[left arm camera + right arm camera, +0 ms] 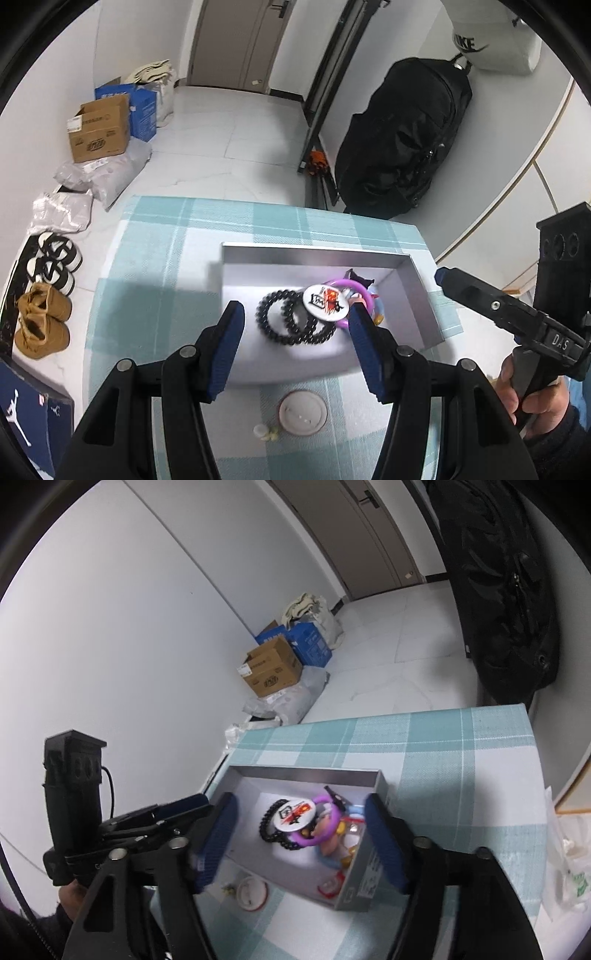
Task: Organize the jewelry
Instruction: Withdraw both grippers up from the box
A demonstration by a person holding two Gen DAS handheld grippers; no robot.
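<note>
A shallow grey box (417, 295) stands on the plaid tablecloth. Inside lie two black bead bracelets (291, 323), a round white badge (325, 301), a purple ring (354, 291) and a small cartoon figure. My left gripper (297, 347) hovers open above the bracelets, touching nothing. In the right wrist view the same box (362, 878) holds the bracelets (267, 825), the badge (293, 814), the purple ring (325, 830) and the figure (332, 843). My right gripper (301, 843) stands wide open over them, with nothing in its grip.
A white round lid (303, 411) and small cream bits (266, 432) lie on the tablecloth (166, 258) near the box's front. On the floor are cardboard boxes (99, 129) and shoes (48, 288). A black backpack (399, 140) hangs beyond the table. A plastic bag (569, 867) sits at the right.
</note>
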